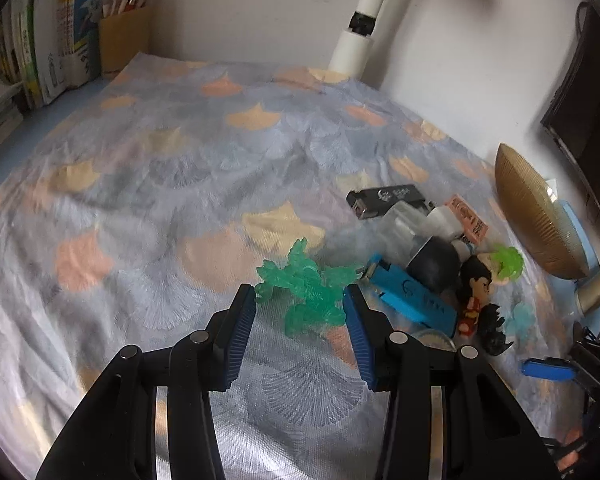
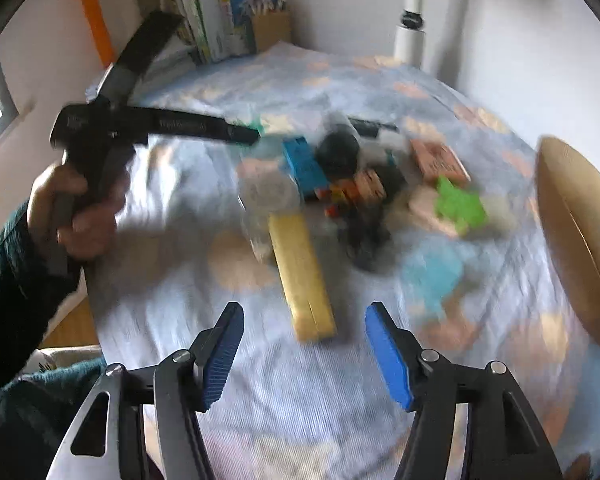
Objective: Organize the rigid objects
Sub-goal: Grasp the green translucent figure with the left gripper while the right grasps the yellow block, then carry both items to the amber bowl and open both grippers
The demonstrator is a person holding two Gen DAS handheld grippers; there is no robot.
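Toys [image 1: 432,264] beside gold bowl [image 1: 540,216]; left tool [image 1: 300,296] grips green figure [image 1: 308,292], right tool [image 2: 304,320] open.

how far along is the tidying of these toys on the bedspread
Early: nothing looks sorted yet. The left gripper is closed on the translucent green plastic figure. The right gripper is open over the yellow rectangular block. The jumbled pile, blue rectangular block included, remains.

Both grippers' fingers [image 1: 244,332] [image 2: 388,352] apart, angled downward
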